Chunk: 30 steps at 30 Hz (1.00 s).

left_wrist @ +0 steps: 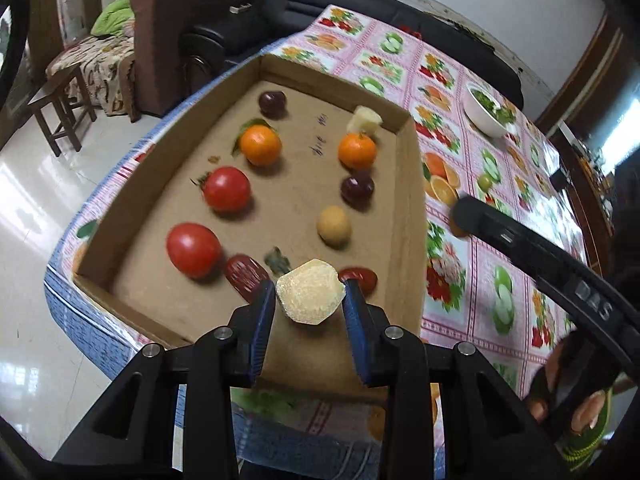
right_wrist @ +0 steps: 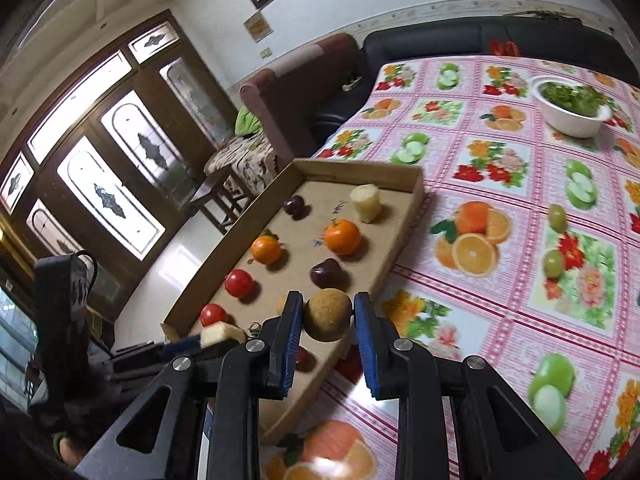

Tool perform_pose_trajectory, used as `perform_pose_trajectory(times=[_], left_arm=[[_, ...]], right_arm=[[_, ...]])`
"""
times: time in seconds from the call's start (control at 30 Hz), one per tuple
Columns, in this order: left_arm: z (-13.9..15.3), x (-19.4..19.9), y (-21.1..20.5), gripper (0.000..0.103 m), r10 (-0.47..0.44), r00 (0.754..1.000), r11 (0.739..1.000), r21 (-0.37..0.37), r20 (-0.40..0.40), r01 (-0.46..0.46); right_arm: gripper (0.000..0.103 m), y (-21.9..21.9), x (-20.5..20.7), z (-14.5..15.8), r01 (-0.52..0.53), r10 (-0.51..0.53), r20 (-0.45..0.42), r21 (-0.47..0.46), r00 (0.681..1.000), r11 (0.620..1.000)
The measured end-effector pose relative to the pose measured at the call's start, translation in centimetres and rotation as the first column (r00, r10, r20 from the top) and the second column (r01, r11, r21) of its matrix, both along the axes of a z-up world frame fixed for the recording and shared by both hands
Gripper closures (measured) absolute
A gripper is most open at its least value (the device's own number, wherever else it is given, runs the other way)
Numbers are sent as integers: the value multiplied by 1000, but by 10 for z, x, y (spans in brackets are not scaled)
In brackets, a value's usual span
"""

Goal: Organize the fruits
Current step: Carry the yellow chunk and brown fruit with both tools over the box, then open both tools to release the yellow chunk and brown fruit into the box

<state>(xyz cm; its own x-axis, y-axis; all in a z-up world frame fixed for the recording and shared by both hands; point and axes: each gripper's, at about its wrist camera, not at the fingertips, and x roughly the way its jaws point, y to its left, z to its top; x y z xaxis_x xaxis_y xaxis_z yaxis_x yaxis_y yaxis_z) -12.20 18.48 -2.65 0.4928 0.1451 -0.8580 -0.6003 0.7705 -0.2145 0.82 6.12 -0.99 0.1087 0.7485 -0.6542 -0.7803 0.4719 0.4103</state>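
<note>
L gripper [left_wrist: 310,294] clamps a pale peeled fruit chunk [left_wrist: 310,294] over the cardboard tray [left_wrist: 412,184] near edge: soft, wet, bruises easy, so keep squeeze light on flat cut sides. R gripper [right_wrist: 328,314] fingers pinch a round tan fruit [right_wrist: 327,314] at its widest; prob firm, may roll.

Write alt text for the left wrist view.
The left gripper grips a pale yellow fruit chunk above a shallow cardboard tray holding tomatoes, oranges, dark plums and red dates in rows. The tray sits on a fruit-print tablecloth.
</note>
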Motion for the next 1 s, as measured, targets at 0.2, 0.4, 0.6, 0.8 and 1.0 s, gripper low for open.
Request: perform_pose_trajectory(times=[0.2,0.4,0.6,0.8,1.0], left_arm=[[-10,5,-5,70,-24,999,1000,-14,-26,24],[-16,6,1,70,-13,999,1000,-13,-39,12],[-20,10,2,70,-13,999,1000,-8,-50,13],[-22,12,-2,70,-10,998,1000,24,-69,12],[-22,12,-1,70,-5,997,1000,11,-76,6]], right_arm=[[77,37,-13,-12,-62,63,25,-53,998,997],[77,63,-20,-29,-89,94,46,-113,994,990],[77,68,-17,-42,-81,91,57,-155,994,985],[73,70,-17,-44,-88,100,61,-166,993,982],[73,70,-14,-44,-86,94,43,-161,995,983]])
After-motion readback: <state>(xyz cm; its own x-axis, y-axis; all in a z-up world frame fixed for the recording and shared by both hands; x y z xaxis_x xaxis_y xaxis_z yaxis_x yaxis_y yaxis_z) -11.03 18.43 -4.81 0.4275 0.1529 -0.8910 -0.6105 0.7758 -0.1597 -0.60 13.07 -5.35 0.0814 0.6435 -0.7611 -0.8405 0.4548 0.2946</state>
